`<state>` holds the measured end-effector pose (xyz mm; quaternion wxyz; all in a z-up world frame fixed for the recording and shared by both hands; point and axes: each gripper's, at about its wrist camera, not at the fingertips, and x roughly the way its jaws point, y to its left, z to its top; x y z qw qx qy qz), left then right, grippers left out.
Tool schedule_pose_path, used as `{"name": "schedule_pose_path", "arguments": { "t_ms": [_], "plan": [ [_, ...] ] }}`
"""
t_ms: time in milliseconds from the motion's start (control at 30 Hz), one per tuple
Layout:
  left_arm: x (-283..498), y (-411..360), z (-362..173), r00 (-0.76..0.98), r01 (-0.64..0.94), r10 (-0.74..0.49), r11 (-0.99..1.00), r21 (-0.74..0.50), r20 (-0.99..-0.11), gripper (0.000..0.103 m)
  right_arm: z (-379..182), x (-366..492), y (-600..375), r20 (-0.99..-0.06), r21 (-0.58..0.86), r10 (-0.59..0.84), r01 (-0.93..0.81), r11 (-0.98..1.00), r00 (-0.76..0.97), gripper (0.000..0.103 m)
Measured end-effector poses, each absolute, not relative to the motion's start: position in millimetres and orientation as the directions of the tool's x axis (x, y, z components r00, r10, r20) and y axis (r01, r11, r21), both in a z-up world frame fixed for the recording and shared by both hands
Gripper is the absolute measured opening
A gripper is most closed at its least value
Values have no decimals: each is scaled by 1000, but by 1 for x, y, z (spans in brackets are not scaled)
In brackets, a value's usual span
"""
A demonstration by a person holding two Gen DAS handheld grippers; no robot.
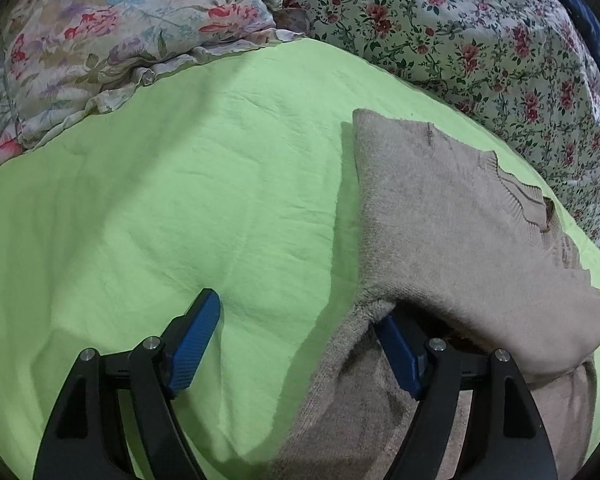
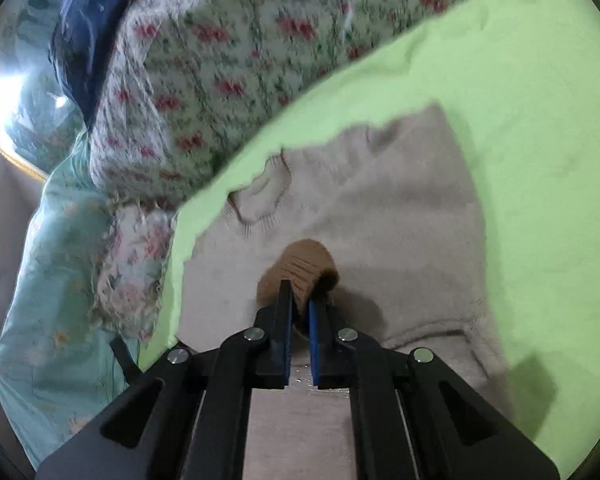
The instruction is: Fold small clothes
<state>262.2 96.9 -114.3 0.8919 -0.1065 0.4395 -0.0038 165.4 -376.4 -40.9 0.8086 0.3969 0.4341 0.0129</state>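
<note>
On the bed, spread over a lime green sheet (image 1: 180, 200), there's a beige knit sweater (image 1: 440, 220) lying mostly flat, with its ribbed collar edge toward the flowery bedding. From the right wrist view the sweater (image 2: 380, 208) fills the middle of the frame, neckline up and to the left, and a brown ribbed cuff (image 2: 300, 268) sits bunched up right on top of it. The right tongs (image 2: 300, 304) are squeezed nearly together on that cuff, blue pads either side of it with just a thin gap lower down. The left tongs (image 1: 296, 320) are spread wide open over the sheet, and honestly they've got nothing pinched: the left finger (image 1: 196, 340) is out over bare green sheet, while the other finger (image 1: 398, 360) is tucked under a draped fold of the sweater, so its tip is hidden. Around all that, a floral pillow (image 1: 100, 40) sits at the far left of the bed, and a blanket with small red roses (image 1: 480, 40) runs along the far side. In the right view, some dark blue fabric (image 2: 96, 32) lies on that blanket, and pale teal floral bedding (image 2: 52, 280) hangs off to the left. That view is pretty blurry.
</note>
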Motion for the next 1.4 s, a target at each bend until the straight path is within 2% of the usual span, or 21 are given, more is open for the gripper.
{"name": "schedule_pose_path", "arguments": {
  "t_ms": [133, 267, 333, 433, 467, 533, 600, 667, 767, 833, 1000, 1033, 1067, 1133, 1300, 1400],
  "plan": [
    [262, 95, -114, 612, -82, -95, 980, -183, -785, 80, -64, 173, -388, -708, 658, 363, 380, 650, 606, 13],
    [262, 96, -115, 613, -83, -102, 978, -193, -783, 80, -87, 169, -383, -736, 645, 381, 411, 644, 559, 42],
    [262, 96, -115, 614, -84, -101, 978, -192, -783, 80, -90, 161, -377, -745, 620, 351, 398, 676, 567, 51],
    [261, 95, -115, 613, -86, -96, 979, -186, -785, 80, -96, 161, -364, -763, 585, 341, 363, 725, 548, 51],
    [262, 95, -114, 611, -86, -93, 979, -183, -786, 80, -96, 165, -357, -775, 566, 341, 343, 750, 532, 41],
    [262, 98, -114, 612, -94, -97, 976, -194, -785, 81, -90, 168, -354, -771, 563, 340, 327, 759, 539, 11],
    [262, 104, -114, 615, -104, -111, 970, -221, -781, 81, -77, 167, -359, -776, 526, 277, 339, 780, 567, 11],
    [263, 104, -114, 608, -105, -110, 971, -216, -786, 81, -75, 171, -363, -833, 412, 176, 376, 830, 525, 8],
    [265, 102, -113, 590, -95, -103, 976, -195, -801, 81, -93, 173, -368, -877, 370, 167, 413, 832, 450, 9],
    [265, 102, -111, 570, -77, -103, 981, -178, -815, 81, -89, 163, -372, -866, 397, 179, 422, 815, 468, 9],
    [241, 114, -103, 512, -44, -150, 979, -201, -846, 80, -49, 125, -362, -810, 461, 216, 365, 809, 545, 14],
    [233, 116, -101, 503, -30, -173, 976, -217, -847, 80, -44, 120, -358, -803, 466, 223, 349, 813, 552, 22],
    [222, 119, -99, 495, -15, -197, 972, -235, -846, 80, -35, 109, -351, -793, 475, 238, 323, 819, 561, 36],
    [199, 123, -94, 481, 20, -237, 965, -260, -844, 80, -23, 94, -336, -775, 485, 264, 273, 831, 574, 48],
    [124, 127, -85, 454, 161, -349, 937, -310, -820, 81, -11, 45, -311, -728, 536, 344, 179, 825, 593, 50],
    [83, 132, -89, 397, 226, -404, 913, -339, -824, 81, -10, 13, -303, -702, 563, 382, 140, 815, 601, 57]
  ]
}}
